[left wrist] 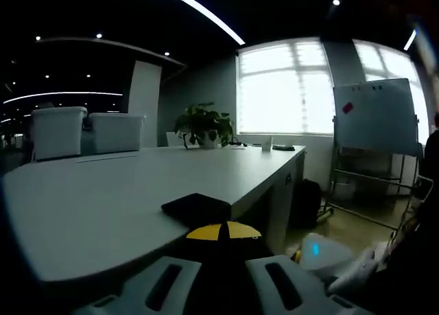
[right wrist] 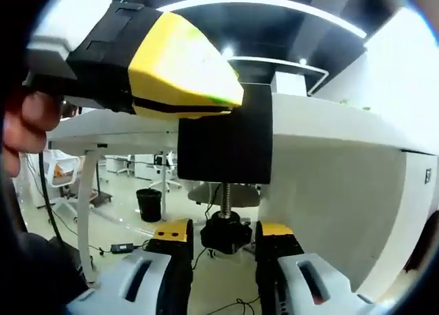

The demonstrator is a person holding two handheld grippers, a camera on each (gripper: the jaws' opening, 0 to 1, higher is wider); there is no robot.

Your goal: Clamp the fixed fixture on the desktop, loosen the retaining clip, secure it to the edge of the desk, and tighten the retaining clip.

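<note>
Black clamp fixture (right wrist: 225, 140) sits on the desk (right wrist: 329, 123) edge; top pad (left wrist: 197, 208) flat on the desktop, screw w/ knob (right wrist: 224, 231) hanging below.

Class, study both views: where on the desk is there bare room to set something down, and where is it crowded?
Bare: the grey desktop between the black clamp fixture and the potted plant. Crowded: the desk's edge, where the left gripper holds the fixture and the right gripper brackets the black screw knob.
</note>
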